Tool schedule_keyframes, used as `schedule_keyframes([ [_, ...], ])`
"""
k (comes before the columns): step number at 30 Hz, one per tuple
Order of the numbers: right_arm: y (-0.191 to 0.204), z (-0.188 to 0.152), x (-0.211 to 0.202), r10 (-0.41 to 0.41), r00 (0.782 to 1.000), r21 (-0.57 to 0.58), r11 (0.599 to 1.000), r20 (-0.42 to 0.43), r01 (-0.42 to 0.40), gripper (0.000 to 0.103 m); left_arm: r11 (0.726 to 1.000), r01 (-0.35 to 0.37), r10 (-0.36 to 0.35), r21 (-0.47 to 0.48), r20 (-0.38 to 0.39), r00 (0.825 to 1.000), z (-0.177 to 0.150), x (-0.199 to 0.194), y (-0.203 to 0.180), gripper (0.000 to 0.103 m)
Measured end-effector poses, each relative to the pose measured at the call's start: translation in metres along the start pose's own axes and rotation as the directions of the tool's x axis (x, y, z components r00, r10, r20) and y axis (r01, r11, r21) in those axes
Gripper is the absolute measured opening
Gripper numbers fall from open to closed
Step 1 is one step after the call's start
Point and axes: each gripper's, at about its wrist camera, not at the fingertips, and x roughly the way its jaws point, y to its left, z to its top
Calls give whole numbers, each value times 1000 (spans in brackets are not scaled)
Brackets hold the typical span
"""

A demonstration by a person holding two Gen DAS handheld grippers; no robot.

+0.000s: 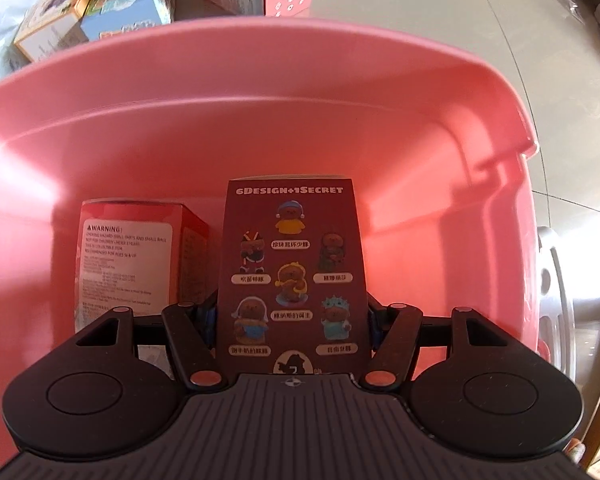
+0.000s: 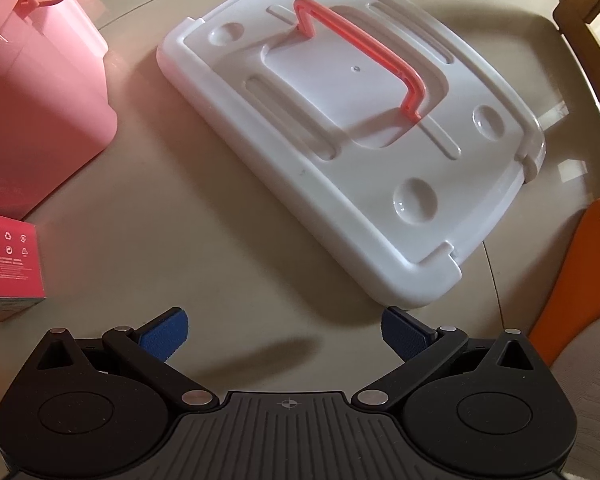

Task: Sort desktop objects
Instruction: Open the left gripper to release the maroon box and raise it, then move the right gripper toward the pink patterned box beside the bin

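Left tongs point(image 1: 292, 316) clamp a dark red box point(image 1: 292, 264) low in the frame, inside the pink bin point(image 1: 260, 92), beside a red box point(image 1: 132, 256). Right tongs point(image 2: 285, 334) stand apart over the table point(image 2: 220, 240), below the white lid point(image 2: 340, 128).

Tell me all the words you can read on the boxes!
"6DESIGN+1SECRET": top of the dark red box held in the left claw.
Chinese name tags under its figures: too small to read surely.
"WARNING!": white label on the red box beside it; print below too small.
Pink box: recycling signs, text blurred.
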Motion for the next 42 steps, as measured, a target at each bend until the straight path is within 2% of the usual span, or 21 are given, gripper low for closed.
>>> schedule_keyframes([
  [5,2,0,0,-1,1000,-6,1000,-3,1,103,999,27,-28,-35,-55,998,-1,6,5,65],
  [12,3,-1,1,-3,1000,-9,1000,-6,2,103,999,25,-28,-34,-62,998,-1,5,4,65],
  [14,3,-1,0,-1,1000,-7,1000,-7,1,103,999,12,-14,-32,-61,998,-1,4,3,69],
  [19,7,0,-3,5,1000,-15,1000,-1,-5,103,999,-31,31,-8,-31,999,-2,-6,0,77],
  [24,10,-1,-10,11,1000,-22,1000,7,-11,103,1000,-2,2,-10,9,1000,-3,-27,3,78],
  [26,11,-1,-14,13,1000,-26,1000,19,-12,103,1000,12,-11,-14,42,999,-2,-41,0,83],
  [30,17,-1,-27,20,999,-39,999,49,-18,103,999,46,-43,-20,108,993,-10,-69,7,84],
  [33,23,-3,-38,63,995,-67,996,79,-58,103,997,71,-68,-15,152,986,-23,-105,9,85],
  [35,32,-10,-46,114,989,-99,990,96,-104,103,996,92,-86,-23,176,981,-22,-113,20,90],
  [38,41,-20,-61,195,973,-167,971,123,-174,103,994,111,-107,-12,187,977,-29,-118,43,90],
  [42,69,-14,-97,286,947,-277,931,148,-238,103,997,77,-74,-3,204,976,-59,-131,75,92],
])
